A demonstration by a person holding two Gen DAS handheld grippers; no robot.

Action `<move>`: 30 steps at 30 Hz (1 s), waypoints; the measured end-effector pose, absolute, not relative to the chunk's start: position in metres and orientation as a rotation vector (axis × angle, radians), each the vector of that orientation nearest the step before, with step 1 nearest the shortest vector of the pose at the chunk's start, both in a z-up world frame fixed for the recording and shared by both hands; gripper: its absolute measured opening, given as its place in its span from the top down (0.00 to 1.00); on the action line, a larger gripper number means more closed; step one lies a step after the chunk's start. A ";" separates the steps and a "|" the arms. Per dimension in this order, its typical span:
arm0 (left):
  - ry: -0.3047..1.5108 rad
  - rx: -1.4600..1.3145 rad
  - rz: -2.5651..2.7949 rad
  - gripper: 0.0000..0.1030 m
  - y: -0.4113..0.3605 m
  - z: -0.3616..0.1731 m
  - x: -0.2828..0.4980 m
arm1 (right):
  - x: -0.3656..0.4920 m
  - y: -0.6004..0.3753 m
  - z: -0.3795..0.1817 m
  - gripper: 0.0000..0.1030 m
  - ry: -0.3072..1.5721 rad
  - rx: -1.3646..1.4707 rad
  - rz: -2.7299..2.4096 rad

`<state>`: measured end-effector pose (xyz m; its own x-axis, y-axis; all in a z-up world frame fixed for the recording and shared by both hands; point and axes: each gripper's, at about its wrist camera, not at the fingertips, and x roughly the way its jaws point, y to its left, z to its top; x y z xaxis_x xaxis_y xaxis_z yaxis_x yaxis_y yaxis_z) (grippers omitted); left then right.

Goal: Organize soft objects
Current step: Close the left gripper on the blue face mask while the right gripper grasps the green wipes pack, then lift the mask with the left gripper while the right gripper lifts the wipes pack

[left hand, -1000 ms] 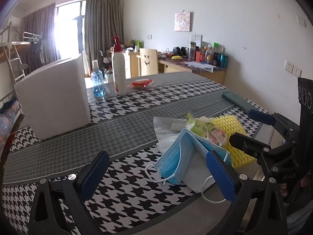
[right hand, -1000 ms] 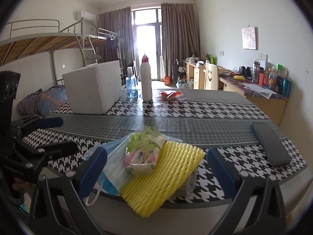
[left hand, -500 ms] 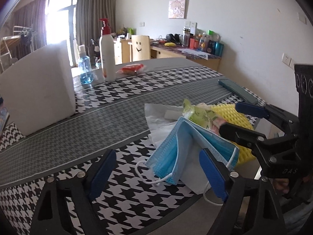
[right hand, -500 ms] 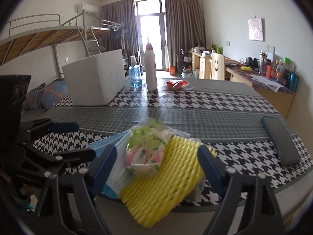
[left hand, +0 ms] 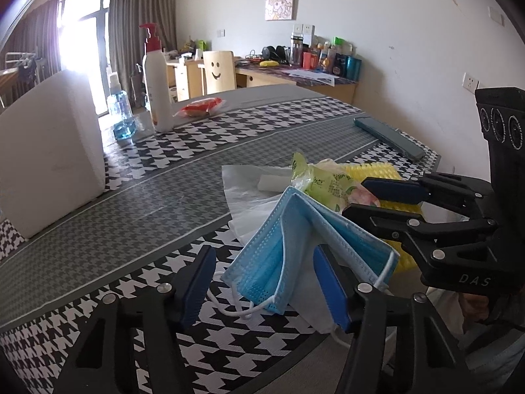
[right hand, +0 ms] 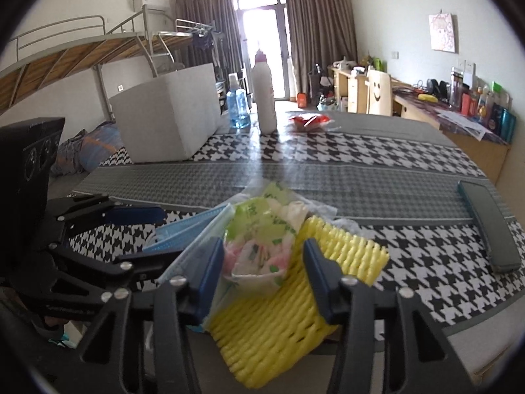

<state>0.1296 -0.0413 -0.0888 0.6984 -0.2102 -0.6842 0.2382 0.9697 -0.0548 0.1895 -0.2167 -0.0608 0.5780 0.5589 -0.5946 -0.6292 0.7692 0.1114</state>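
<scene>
The right gripper (right hand: 261, 271) has just been closing, its jaws flanking a green tissue pack (right hand: 259, 243) on yellow foam netting (right hand: 279, 325); blue face mask (right hand: 187, 229) at nine o'clock; dark phone (right hand: 489, 223) at three.

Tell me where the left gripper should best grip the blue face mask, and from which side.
Probably the raised fold of the blue face mask, approached from the near table edge. It stands tented, so the left gripper fingers can straddle it; the jaws have just been closing around it.

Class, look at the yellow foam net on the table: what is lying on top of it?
A green tissue packet lies on the yellow foam net, overlapping its left part. Whatever is beneath the net is covered from view.
</scene>
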 end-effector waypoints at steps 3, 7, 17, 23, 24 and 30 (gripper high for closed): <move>0.771 0.040 -0.259 0.48 -0.044 -0.091 0.132 | 0.188 -0.217 -0.062 0.56 0.661 -0.115 0.708; 0.784 0.045 -0.270 0.60 -0.046 -0.094 0.135 | 0.187 -0.218 -0.062 0.62 0.663 -0.102 0.721; 0.792 0.052 -0.274 0.84 -0.047 -0.096 0.132 | 0.185 -0.218 -0.063 0.75 0.677 -0.097 0.719; 0.754 0.047 -0.277 0.88 -0.045 -0.089 0.123 | 0.184 -0.221 -0.060 0.78 0.673 -0.086 0.708; 0.745 0.048 -0.279 0.88 -0.044 -0.086 0.121 | 0.185 -0.222 -0.059 0.78 0.671 -0.080 0.705; 0.693 0.027 -0.274 0.88 -0.030 -0.071 0.107 | 0.179 -0.225 -0.051 0.80 0.637 -0.074 0.700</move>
<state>0.1070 -0.0301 -0.0706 0.7348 -0.2405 -0.6342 0.2582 0.9638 -0.0664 0.1790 -0.2249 -0.0510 0.5850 0.5777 -0.5692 -0.6211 0.7704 0.1436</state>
